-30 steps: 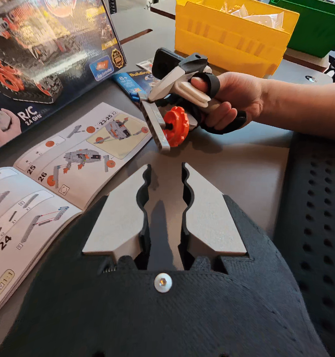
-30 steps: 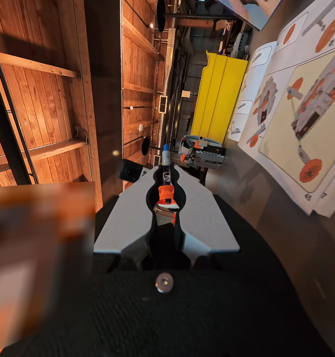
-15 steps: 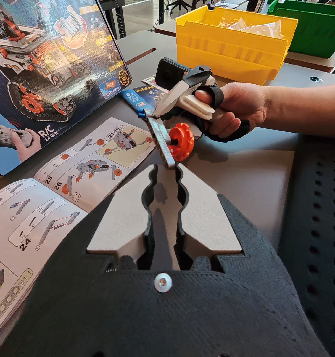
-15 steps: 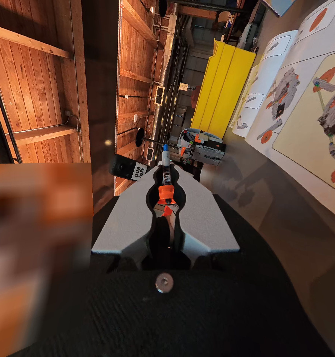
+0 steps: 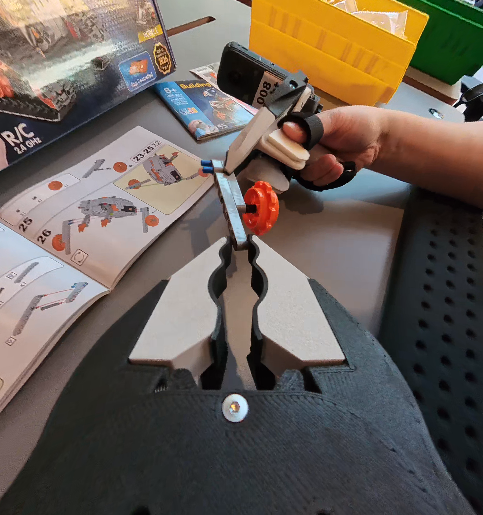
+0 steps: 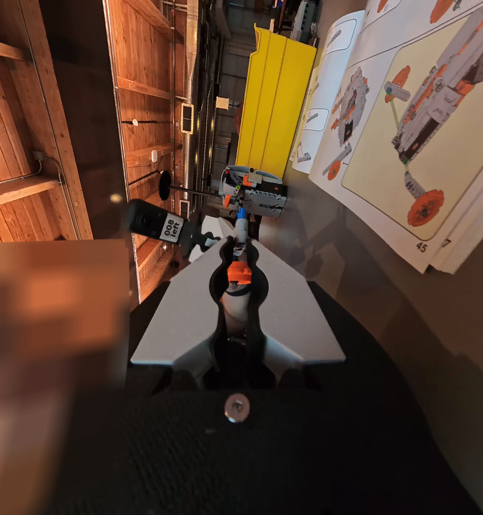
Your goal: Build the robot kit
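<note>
Flanking the lower end of a grey beam, the left gripper has its fingers nearly together. The tips sit just beside or against the beam's two faces, and I cannot tell whether they pinch it. The right gripper, held in a hand, has its fingers clamped on the beam's upper end, next to two blue pins. The beam hangs tilted above the counter. An orange gear sticks out of its side on a short black axle.

The beam looks like light, stiff, smooth plastic, so I judge the flat faces near its ends the surest hold; the gear would likely turn or slide off.

An open instruction booklet lies to the left, with a printed box and a yellow bin farther back.
</note>
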A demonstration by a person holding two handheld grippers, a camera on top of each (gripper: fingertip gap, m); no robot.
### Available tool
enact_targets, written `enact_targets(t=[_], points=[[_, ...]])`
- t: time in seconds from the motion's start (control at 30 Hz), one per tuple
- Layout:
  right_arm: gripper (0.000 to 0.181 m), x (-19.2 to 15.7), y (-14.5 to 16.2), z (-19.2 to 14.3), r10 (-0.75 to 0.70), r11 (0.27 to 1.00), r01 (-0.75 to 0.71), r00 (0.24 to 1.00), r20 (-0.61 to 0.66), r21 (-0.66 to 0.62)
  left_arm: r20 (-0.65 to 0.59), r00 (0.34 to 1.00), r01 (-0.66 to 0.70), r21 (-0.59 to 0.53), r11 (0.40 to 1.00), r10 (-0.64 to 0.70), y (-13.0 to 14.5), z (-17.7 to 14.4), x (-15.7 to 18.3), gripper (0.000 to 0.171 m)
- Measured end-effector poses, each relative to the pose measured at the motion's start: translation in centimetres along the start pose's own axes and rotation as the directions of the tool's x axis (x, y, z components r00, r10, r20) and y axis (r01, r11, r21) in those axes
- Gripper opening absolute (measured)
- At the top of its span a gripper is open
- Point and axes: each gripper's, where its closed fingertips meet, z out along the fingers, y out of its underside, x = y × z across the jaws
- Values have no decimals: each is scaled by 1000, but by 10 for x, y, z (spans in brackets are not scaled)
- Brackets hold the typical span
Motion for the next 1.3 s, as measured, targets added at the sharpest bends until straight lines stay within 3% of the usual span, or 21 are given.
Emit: enact_targets(t=[0.2, 0.37, 0.73, 1.07, 1.3], points=[[11, 20, 9, -4, -53, 995, 42, 991, -122, -94, -68, 991, 111, -52, 993, -114, 11, 3, -1, 8], [11, 28, 19, -14, -113, 971, 76, 982, -154, -228, -87, 987, 125, -115, 985, -135, 23, 6, -2, 7], [10, 33, 6, -46, -320, 920, 256, 928, -192, -297, -23, 986, 158, -231, 960, -167, 46, 6, -14, 7], [11, 28, 7, -38, -289, 927, 242, 948, -134, -288, 94, 963, 270, -254, 929, -254, 59, 3, -39, 6], [11, 27, 7, -39, -276, 929, 233, 954, -120, -286, 66, 966, 258, -270, 928, -249, 61, 5, -34, 6]])
